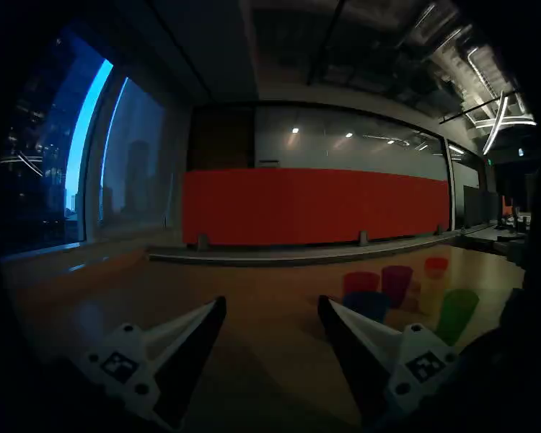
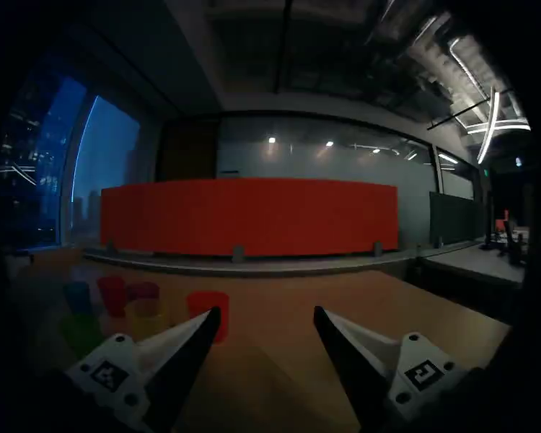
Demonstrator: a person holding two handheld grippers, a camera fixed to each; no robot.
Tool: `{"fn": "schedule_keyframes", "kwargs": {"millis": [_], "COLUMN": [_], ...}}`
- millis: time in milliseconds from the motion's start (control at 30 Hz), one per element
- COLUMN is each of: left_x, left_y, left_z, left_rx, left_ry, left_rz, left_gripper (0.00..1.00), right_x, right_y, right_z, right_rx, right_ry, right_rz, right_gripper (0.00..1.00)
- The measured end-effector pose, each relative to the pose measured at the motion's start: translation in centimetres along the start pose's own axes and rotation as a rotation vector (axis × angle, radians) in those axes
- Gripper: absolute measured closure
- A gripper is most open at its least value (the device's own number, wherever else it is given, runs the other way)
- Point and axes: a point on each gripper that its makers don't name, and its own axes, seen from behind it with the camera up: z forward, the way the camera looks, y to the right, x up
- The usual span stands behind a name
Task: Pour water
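The room is dim. A tall window (image 1: 90,166) with dusk-blue light takes the left wall, and a long red panel (image 1: 314,206) runs across the far side below a glass wall (image 1: 342,141) that carries small reflected lights. Bright light strips (image 1: 503,121) cross the ceiling at the upper right. A broad wooden surface (image 1: 162,289) stretches from the near edge to the foot of the panel. In the left gripper view the left tool (image 1: 270,303) hangs just over this surface with its two fingers spread well apart and only bare wood between them. In the right gripper view the right tool (image 2: 265,312) is held the same way, fingers apart and gripping nothing. The cups (image 1: 397,281) stand upright in a loose cluster on the surface. From the left tool they lie ahead and to the right of its right-hand finger: a red cup (image 1: 361,280) and a purple cup (image 1: 398,278) at the back, a blue cup (image 1: 369,304) close beside that fingertip, a green cup (image 1: 456,314) nearer the edge, and a yellow cup (image 1: 433,292) with an orange-red rim showing above it. From the right tool the same cluster sits ahead and to the left, and an orange-red cup (image 2: 209,307) stands just behind the tip of its left-hand finger, partly covered by it. The dimness hides what the cups hold.
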Motion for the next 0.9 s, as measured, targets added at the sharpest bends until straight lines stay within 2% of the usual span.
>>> {"fn": "schedule_keyframes", "kwargs": {"millis": [267,467,667,900], "left_x": [1.2,3.4,5.5,8.5], "left_y": [-1.1,-1.4,-0.5,0.4], "left_z": [0.0,0.2,0.8,1.8], "left_rx": [0.029,0.027,-0.010,-0.055], "left_ry": [-0.007,-0.016,-0.041,-0.052], "left_rz": [0.001,0.019,0.029,0.000], "left_gripper": [0.06,0.06,0.06,0.06], "right_x": [-0.8,1.3,4.8,8.7], "right_y": [0.2,-0.2,-0.7,-1.3], "right_z": [0.0,0.2,0.8,1.4], "right_rx": [0.006,0.028,0.056,0.087], "right_ry": [-0.049,-0.057,-0.057,-0.063], "right_rz": [-0.011,-0.009,-0.014,-0.010], "right_gripper": [0.00,0.00,0.00,0.00]}}
